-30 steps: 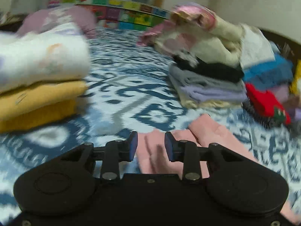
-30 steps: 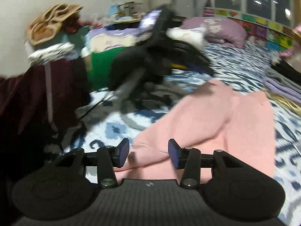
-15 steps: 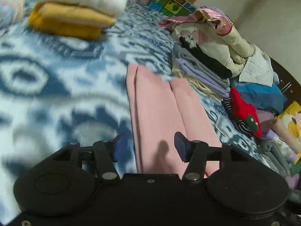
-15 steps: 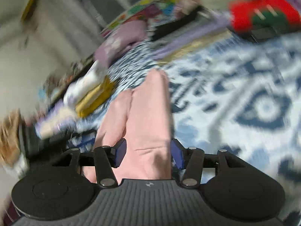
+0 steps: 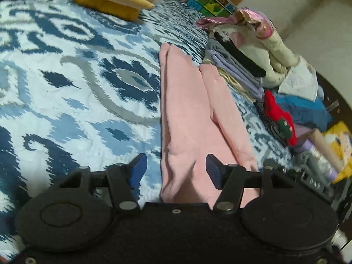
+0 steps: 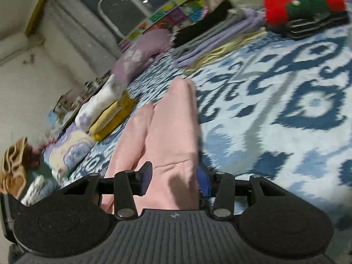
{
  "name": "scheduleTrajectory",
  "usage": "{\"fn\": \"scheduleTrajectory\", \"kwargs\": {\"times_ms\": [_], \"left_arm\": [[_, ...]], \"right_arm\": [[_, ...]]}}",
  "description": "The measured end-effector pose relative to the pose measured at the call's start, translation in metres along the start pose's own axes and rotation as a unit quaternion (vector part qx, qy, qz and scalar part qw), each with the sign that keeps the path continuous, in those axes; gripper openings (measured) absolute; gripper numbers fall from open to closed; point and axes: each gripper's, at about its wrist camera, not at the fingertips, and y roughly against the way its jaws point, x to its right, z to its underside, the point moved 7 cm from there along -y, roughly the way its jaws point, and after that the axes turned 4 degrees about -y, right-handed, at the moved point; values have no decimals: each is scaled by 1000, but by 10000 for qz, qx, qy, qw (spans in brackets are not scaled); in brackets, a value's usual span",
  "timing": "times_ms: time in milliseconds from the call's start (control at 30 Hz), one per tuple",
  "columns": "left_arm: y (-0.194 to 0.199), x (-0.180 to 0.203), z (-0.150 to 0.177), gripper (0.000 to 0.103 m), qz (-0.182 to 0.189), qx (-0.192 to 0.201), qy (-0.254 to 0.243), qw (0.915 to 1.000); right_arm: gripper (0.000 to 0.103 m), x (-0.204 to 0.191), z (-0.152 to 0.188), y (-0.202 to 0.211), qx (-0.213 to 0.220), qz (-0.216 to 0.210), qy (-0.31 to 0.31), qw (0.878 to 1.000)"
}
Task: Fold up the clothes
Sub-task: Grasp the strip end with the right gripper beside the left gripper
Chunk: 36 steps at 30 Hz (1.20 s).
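A pink garment (image 5: 189, 114) lies folded lengthwise in a long strip on the blue-and-white patterned bedspread (image 5: 66, 83). My left gripper (image 5: 175, 172) is open, its fingers straddling the near end of the strip without closing on it. In the right wrist view the same pink garment (image 6: 167, 132) runs away from me. My right gripper (image 6: 175, 181) is open around its near end, with cloth between the fingers and the right finger partly hidden behind the cloth.
Folded yellow and white clothes (image 5: 118, 0) are stacked at the far left. A pile of folded grey, lilac, black and cream clothes (image 5: 242, 61) lies right of the pink strip, with a red item (image 5: 279, 116) and a blue one (image 5: 305, 112) beyond.
Both grippers swung round to opposite ends of the pink garment, which now lies as a long narrow strip. My left gripper has opened wider.
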Motion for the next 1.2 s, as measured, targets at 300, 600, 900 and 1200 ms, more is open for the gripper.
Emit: {"fn": "scheduleTrajectory", "kwargs": {"times_ms": [300,600,900,1200], "left_arm": [[-4,-1,2,59,-17,-6,-168,9999],[-8,2,3,60,3,-31,-344,9994],[-14,8,2,68,24,-42,-554,9985],[-20,12,1,76,28,-29,-683,9977]], "right_arm": [[18,1,1,2,71,-28,204,9998],[18,4,-8,-11,196,-274,21,9994],[12,12,-5,-16,-506,-884,-840,9912],[33,13,0,-21,-486,-783,-722,9931]]}}
